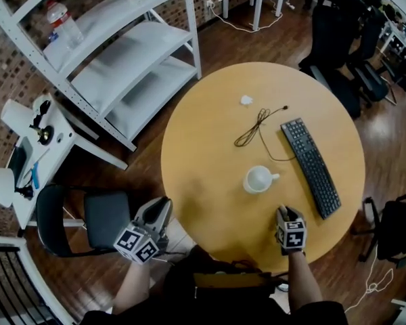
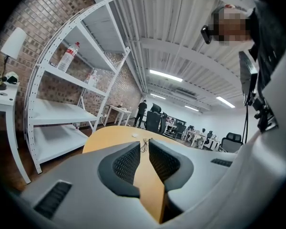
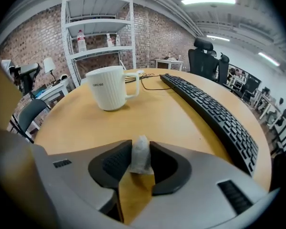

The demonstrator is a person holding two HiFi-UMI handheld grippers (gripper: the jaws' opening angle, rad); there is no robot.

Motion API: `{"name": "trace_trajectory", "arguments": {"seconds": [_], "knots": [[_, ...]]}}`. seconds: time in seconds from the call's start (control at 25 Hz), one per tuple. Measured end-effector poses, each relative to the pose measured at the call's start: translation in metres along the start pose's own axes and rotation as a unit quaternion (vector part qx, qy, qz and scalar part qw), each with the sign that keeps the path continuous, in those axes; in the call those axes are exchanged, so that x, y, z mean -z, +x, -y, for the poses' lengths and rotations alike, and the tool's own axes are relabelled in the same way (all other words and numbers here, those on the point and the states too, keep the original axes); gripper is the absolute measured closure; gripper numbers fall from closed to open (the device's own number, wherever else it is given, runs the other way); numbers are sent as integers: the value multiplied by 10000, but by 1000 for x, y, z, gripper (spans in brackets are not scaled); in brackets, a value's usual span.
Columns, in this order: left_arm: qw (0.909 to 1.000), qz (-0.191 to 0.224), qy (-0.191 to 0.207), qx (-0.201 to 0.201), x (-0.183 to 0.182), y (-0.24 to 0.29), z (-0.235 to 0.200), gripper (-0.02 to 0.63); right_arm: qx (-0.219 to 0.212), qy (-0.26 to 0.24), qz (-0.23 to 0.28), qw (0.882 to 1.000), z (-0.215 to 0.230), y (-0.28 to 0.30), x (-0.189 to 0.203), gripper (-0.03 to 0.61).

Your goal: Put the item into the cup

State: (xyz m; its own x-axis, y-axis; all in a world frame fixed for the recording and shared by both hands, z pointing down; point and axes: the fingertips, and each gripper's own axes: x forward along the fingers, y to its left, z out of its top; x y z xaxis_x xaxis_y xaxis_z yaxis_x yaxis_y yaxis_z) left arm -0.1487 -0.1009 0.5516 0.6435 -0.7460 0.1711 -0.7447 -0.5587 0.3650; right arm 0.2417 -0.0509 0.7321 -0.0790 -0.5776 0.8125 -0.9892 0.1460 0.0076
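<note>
- Left gripper: off the table's near-left edge, jaws a narrow gap apart, nothing between them. The black pads have a fine grid texture.
- Table: round, smooth, with a light wood-tone top.
- Cup: a white mug, upright on the table and mouth up. The wall is ribbed and looks like glazed ceramic. Its handle points right, toward the keyboard.
- Key relation: the cup sits ahead of the right gripper and slightly to its left, near but not touching. The right hand is clearly the nearer one; the left is well apart from the cup.
- Right gripper: over the near edge of the table, jaws clamped on the item.
- Item: a small white packet that looks soft and crumpled. Its long axis stands upright between the pads, with the narrow top poking above them. I can't tell what's inside.
- My read: the next move is forward and a bit left, lifting over the rim and then letting go. The item is light and floppy, so it may cling to a pad.
- Keyboard: black, long and flat, to the right of the cup and out of the path.
</note>
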Motion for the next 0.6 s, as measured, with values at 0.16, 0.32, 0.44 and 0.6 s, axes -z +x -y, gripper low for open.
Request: {"name": "trace_trajectory", "arguments": {"seconds": [0.16,0.32,0.44,0.6], "knots": [[9998,58,30,186,-8,10,5,557,-138,41,223,9996,-8,-16,-13,477],[9992,148,85,351,-14,18,8,557,-172,80,1238,9921,-11,-50,-72,477],[9987,273,113,421,-20,21,9,557,-314,86,2087,9774,-21,-77,-129,477],[9980,451,165,402,-30,14,4,557,-505,-101,2763,9597,-44,-97,-189,477]]}}
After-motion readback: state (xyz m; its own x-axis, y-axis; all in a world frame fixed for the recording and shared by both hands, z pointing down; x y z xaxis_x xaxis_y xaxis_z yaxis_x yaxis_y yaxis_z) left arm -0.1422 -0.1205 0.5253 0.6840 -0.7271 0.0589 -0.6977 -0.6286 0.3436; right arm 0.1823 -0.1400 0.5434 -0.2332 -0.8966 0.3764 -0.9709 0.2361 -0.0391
